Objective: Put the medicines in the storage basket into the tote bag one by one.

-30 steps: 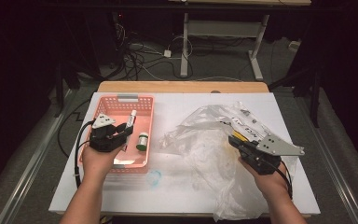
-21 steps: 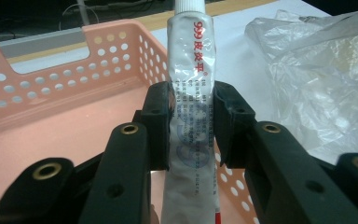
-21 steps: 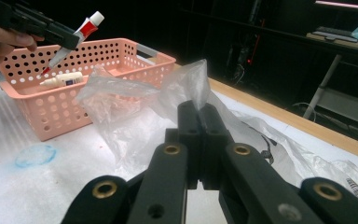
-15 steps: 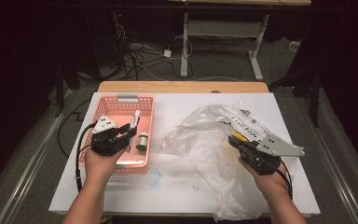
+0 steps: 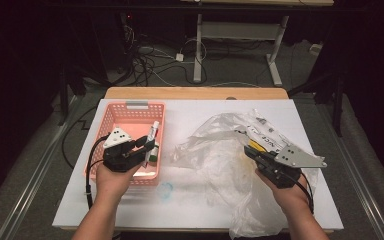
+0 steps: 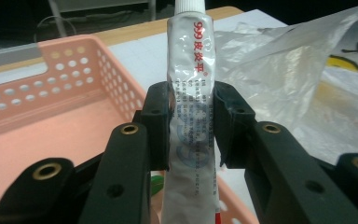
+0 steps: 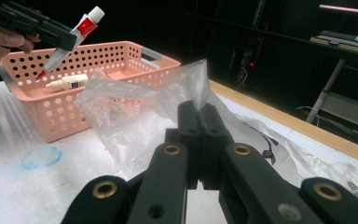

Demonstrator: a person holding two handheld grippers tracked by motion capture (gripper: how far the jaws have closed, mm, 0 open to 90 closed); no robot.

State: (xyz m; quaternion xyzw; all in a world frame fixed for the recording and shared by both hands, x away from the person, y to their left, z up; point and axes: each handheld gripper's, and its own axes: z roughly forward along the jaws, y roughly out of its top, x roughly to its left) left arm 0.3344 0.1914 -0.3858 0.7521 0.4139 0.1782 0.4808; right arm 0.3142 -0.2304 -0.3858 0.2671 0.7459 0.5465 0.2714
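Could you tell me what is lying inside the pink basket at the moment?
A small white bottle lies in the pink basket. The left tool holds a tube above it. Part of the basket floor is hidden behind that hand and tool.

Silver tube with red letters and a white cap, pinched between the left tongs, standing up past the tips, cap end on top. Soft clear bag, all crinkled, spread flat on the table beside the right tongs, one fold of it nipped tight between the tips and poking up above them.
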